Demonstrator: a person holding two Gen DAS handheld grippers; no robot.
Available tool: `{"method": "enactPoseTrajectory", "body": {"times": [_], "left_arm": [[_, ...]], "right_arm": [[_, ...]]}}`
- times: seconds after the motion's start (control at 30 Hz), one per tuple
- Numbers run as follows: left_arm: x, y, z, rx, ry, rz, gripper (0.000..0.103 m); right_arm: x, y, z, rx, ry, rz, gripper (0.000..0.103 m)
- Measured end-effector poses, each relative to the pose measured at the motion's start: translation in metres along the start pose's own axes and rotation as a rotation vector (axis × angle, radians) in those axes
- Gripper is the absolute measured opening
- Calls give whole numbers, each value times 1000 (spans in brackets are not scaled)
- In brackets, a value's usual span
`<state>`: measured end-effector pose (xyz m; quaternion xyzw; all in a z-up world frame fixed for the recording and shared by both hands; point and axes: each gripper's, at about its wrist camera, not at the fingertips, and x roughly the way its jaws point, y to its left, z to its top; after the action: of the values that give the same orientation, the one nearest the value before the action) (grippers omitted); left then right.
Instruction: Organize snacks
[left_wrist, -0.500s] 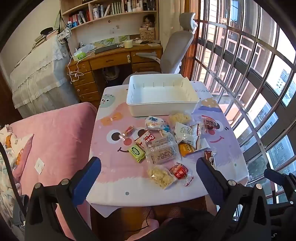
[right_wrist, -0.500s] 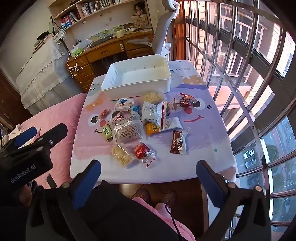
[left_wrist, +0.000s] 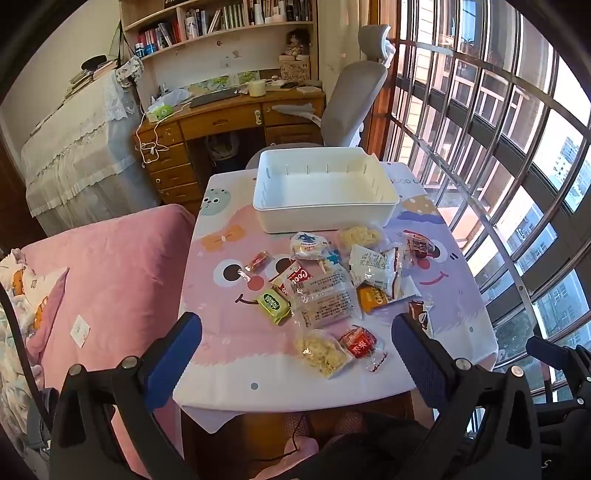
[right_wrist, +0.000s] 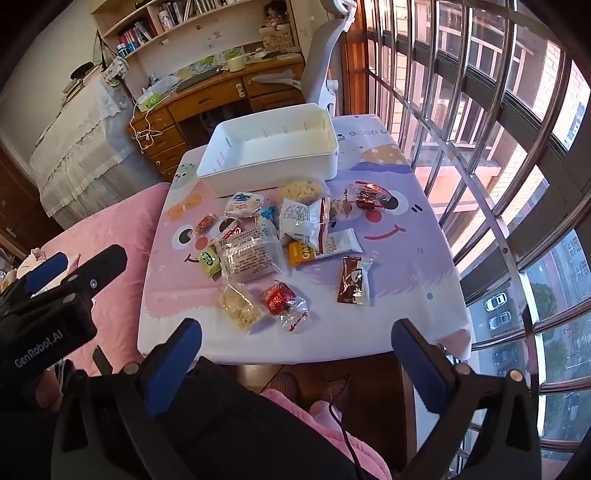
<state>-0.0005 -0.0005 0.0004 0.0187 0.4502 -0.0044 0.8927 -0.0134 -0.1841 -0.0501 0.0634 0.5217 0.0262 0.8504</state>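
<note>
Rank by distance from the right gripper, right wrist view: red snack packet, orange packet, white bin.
From the right gripper, nearest first:
1. red snack packet, at the table's near edge, just ahead.
2. orange packet, mid-table, partly under other wrappers.
3. white bin, at the table's far end.

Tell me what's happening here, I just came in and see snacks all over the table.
A person holds two grippers above the near edge of the table, sorting snacks. Both the left gripper and right gripper are open and empty. The snack packets lie loose in front of the white bin, which holds nothing yet.
</note>
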Motion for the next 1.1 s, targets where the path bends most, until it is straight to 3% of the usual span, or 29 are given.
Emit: {"method": "enactPoseTrajectory", "body": {"times": [1.1], "left_arm": [[-1,6,0,-5,11,-9,102]], "right_arm": [[1,2,-4,25,21,-5,102]]}}
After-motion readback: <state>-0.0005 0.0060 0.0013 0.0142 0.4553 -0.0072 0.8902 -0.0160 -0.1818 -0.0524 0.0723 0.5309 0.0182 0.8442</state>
